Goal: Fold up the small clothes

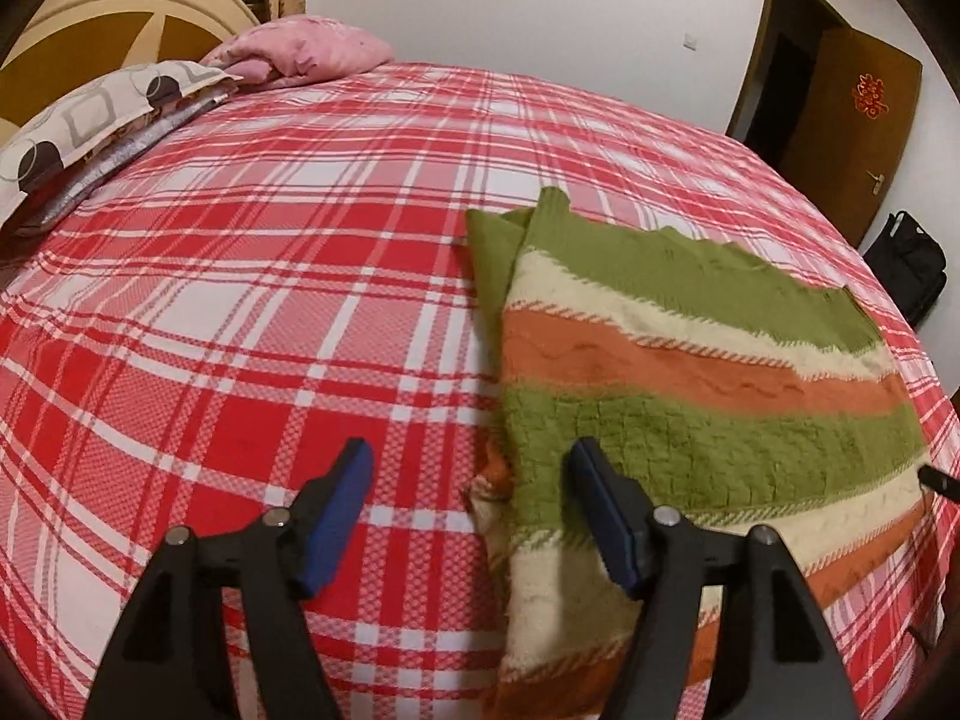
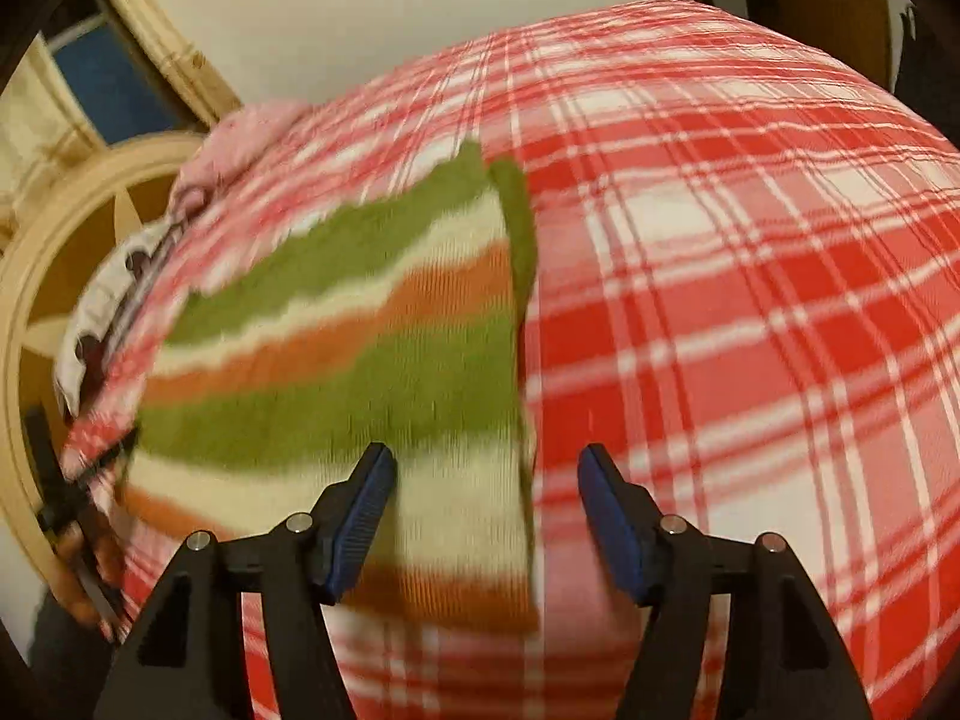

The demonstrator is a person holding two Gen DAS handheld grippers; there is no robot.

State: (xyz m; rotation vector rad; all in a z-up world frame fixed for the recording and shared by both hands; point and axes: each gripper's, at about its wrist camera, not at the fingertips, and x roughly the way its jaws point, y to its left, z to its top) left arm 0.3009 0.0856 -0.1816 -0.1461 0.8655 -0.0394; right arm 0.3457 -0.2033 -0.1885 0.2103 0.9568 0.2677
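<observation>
Through my left wrist camera, my left gripper (image 1: 468,516) hangs released over the plaid bedspread (image 1: 240,312), jaws spread wide and holding nothing. The striped knit sweater (image 1: 690,396) lies flat on the right half of the bed, already narrowed, it seems, with a green sleeve doubled along its left edge. Its long axis runs from the near edge by my fingers away to the far green neckline. That left edge passes between my two pads: the right pad (image 1: 606,522) sits above the knit, the left above bare plaid. Pillows (image 1: 108,120) are stacked far left, a door (image 1: 840,132) far right.

Through my right wrist camera, blurred by motion, my right gripper (image 2: 486,522) is likewise spread and empty. Here the sweater (image 2: 360,348) lies to the left, and its right edge falls between my pads, the left pad (image 2: 360,522) over the cream band.

I judge each hand sits at its own side of the near hem, equally close, so the coming fold would carry that hem away toward the far neckline.
</observation>
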